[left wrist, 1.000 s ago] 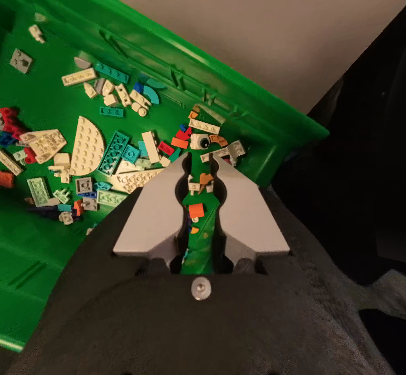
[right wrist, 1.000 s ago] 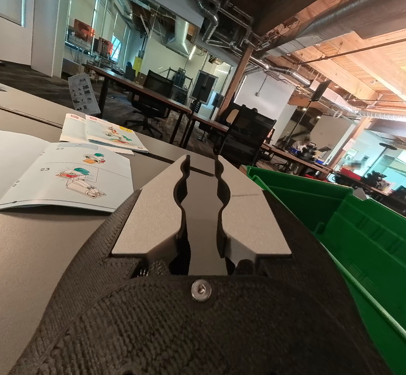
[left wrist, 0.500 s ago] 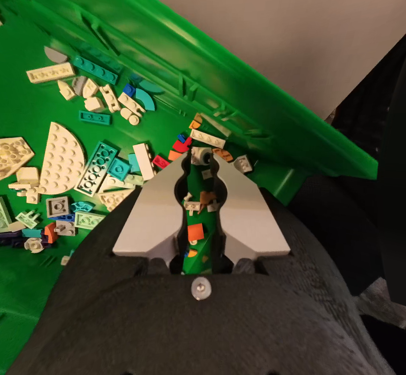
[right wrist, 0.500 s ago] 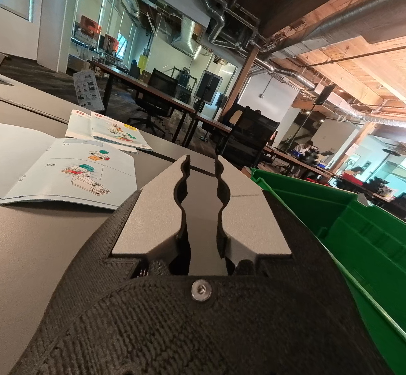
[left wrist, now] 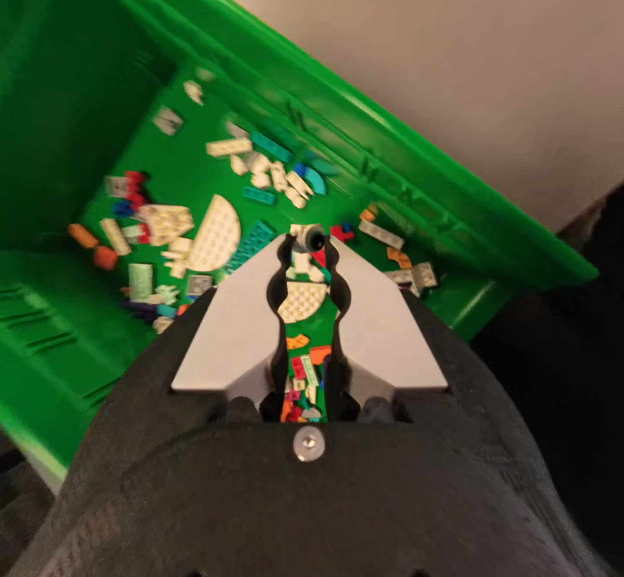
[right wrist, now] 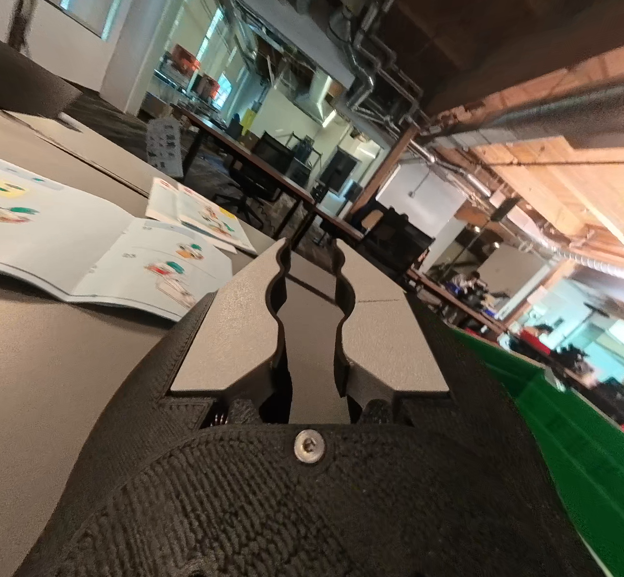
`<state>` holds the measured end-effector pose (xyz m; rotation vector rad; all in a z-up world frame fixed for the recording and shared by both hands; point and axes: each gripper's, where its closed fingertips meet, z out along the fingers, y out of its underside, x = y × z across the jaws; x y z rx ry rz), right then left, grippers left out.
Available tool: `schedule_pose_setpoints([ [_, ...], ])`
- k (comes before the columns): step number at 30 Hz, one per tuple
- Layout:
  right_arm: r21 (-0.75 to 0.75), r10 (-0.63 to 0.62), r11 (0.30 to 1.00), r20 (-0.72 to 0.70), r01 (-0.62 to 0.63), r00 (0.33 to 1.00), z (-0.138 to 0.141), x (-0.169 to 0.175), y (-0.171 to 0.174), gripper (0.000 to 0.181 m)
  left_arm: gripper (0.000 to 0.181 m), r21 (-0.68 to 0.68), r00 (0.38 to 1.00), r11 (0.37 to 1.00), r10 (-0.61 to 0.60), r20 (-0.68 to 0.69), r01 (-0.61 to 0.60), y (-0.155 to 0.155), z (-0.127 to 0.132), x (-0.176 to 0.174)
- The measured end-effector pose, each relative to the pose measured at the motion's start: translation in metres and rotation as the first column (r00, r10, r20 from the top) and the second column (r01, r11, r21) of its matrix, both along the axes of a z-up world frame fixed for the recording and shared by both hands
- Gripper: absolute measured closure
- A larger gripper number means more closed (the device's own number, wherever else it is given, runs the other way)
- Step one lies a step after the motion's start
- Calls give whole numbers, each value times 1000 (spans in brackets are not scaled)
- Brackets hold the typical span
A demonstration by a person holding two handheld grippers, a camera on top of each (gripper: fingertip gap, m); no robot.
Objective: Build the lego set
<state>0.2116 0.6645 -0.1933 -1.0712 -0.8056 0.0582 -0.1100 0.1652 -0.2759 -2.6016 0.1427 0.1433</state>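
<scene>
A green bin (left wrist: 439,209) holds several loose lego pieces, among them a white half-round plate (left wrist: 219,233) and teal, red and orange bits. My left gripper (left wrist: 308,240) is above the bin floor, shut on a small white eye piece (left wrist: 311,242) held at its fingertips. My right gripper (right wrist: 310,246) hovers low over the grey table (right wrist: 50,375), its jaws slightly apart with nothing between them. An open instruction booklet (right wrist: 111,256) lies on the table to its left.
A second booklet (right wrist: 196,212) lies farther back on the table. The green bin's wall (right wrist: 557,432) stands to the right of my right gripper. Office tables and chairs fill the room behind. A pale wall rises behind the bin in the left wrist view.
My left gripper closed on the white eye piece and lifted it away from the bin floor; the pile now looks farther off. The right view has tilted and shifted slightly.
</scene>
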Motion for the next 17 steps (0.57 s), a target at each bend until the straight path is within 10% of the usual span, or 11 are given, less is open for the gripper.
schedule_pose_setpoints([
  [1,29,29,999,9,-29,1000,5,-8,-9,159,163,71,999,997,35,-22,-33,5,15,-6],
  [11,410,458,752,238,-516,857,44,-109,-180,139,164,623,989,781,-47,137,-49,87,159,61],
  [17,424,631,574,317,-700,709,34,-137,-264,138,164,702,936,712,-232,264,-22,154,154,150],
])
